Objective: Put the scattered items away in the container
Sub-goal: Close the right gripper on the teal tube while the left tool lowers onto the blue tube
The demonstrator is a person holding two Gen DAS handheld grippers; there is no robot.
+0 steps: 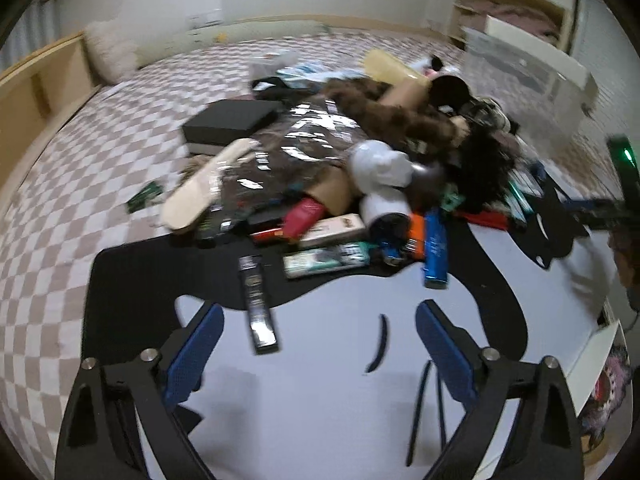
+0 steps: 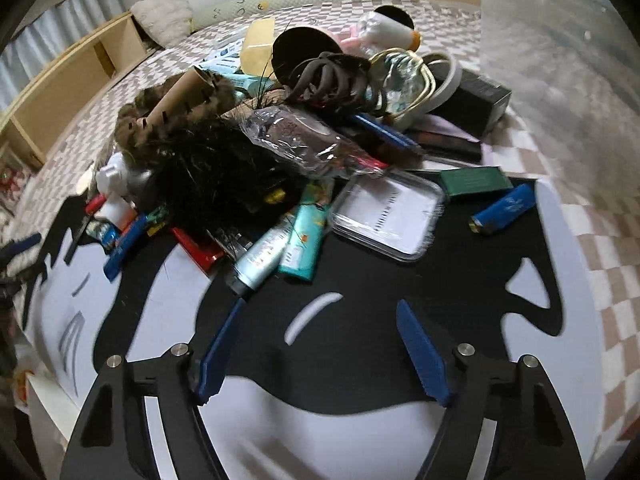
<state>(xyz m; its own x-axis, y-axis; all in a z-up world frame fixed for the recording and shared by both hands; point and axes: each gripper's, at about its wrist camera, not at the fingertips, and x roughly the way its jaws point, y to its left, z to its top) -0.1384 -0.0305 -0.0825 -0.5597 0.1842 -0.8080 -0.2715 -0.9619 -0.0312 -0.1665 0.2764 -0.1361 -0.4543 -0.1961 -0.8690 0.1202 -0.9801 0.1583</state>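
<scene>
A heap of scattered items lies on a black-and-white cat-face mat [image 1: 320, 380] on the bed. In the left wrist view my left gripper [image 1: 320, 320] is open and empty, just short of a slim black box [image 1: 258, 304]; behind it lie a blue tube [image 1: 435, 248], a white hair dryer [image 1: 382, 184] and a black box [image 1: 230, 122]. A clear plastic container [image 1: 528, 68] stands at the far right. In the right wrist view my right gripper [image 2: 322, 320] is open and empty over the mat [image 2: 360, 360], near a silver tube [image 2: 260, 258], a clear tray [image 2: 390, 216] and a blue lighter [image 2: 502, 210].
The checkered bedspread [image 1: 100, 160] surrounds the mat. A wooden shelf [image 2: 68, 80] and a pillow [image 2: 164, 16] stand at the far left. The clear container wall [image 2: 560, 60] rises close on the right. A black feather bundle [image 2: 224, 180] and a crushed bottle [image 2: 296, 136] top the heap.
</scene>
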